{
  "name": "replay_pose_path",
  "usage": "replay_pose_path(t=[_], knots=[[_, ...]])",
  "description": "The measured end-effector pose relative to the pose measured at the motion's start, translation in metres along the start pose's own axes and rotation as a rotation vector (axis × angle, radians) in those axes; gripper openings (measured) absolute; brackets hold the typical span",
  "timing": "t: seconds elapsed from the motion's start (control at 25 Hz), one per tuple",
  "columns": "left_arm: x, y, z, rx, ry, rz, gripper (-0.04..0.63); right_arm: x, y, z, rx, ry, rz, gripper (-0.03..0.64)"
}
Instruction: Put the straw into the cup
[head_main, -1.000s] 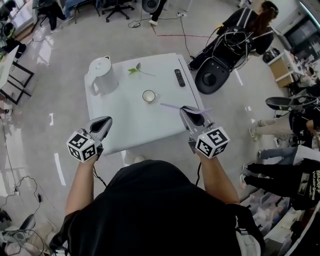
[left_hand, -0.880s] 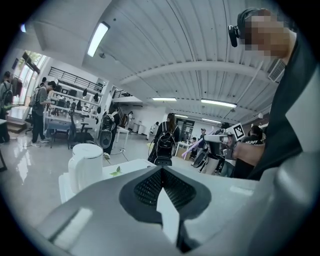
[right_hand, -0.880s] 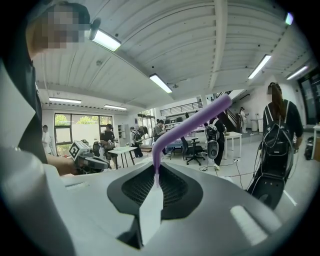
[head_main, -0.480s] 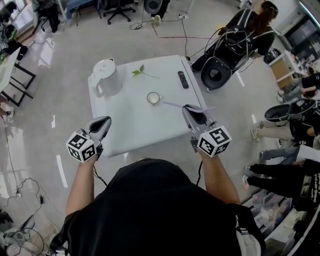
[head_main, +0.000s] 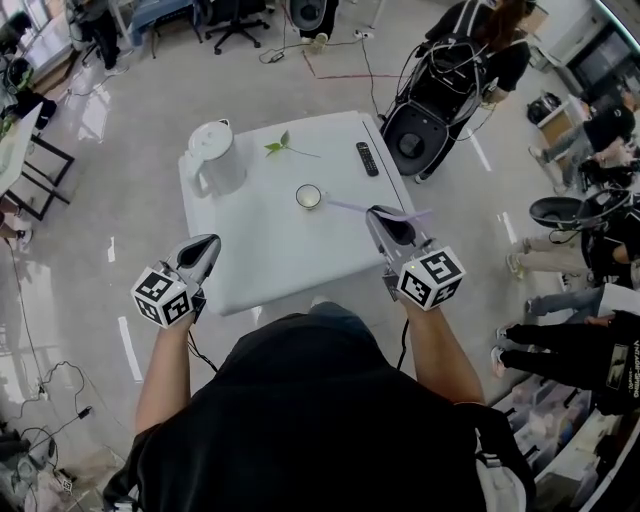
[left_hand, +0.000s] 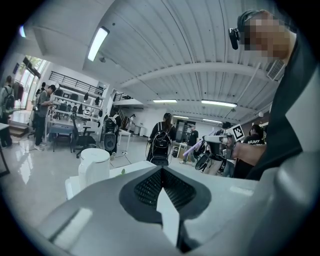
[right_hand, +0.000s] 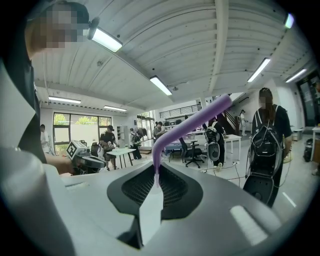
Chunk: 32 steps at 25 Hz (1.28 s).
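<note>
Table (head_main: 270, 240) with one cup (head_main: 307, 196), one kettle (head_main: 214, 158), one remote (head_main: 368, 158). One straw (head_main: 350, 207), pinched in right gripper (head_main: 379, 214), end near cup. Left gripper (head_main: 209, 241) closed, empty. Both forearms outstretched, nearly level.

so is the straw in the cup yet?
Not in. The right tool is shut on the straw, holding it roughly level; its free end sits beside the rim of the cup, not inside.
</note>
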<state>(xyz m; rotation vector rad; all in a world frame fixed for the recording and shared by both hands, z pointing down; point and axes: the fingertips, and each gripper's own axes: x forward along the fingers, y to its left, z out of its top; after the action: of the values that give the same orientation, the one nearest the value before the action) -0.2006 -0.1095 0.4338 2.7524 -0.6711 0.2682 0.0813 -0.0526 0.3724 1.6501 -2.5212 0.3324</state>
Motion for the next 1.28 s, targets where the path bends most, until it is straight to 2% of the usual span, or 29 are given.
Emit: replay_pose_path(t=[0.48, 1.28], knots=[[0.005, 0.008, 0.000, 0.002, 0.016, 0.023, 0.000, 0.010, -0.015, 0.002, 0.002, -0.004, 0.017, 0.061], [0.066, 0.030, 0.002, -0.029, 0.037, 0.020, 0.000, 0.046, -0.071, -0.006, 0.037, 0.018, 0.018, 0.061]])
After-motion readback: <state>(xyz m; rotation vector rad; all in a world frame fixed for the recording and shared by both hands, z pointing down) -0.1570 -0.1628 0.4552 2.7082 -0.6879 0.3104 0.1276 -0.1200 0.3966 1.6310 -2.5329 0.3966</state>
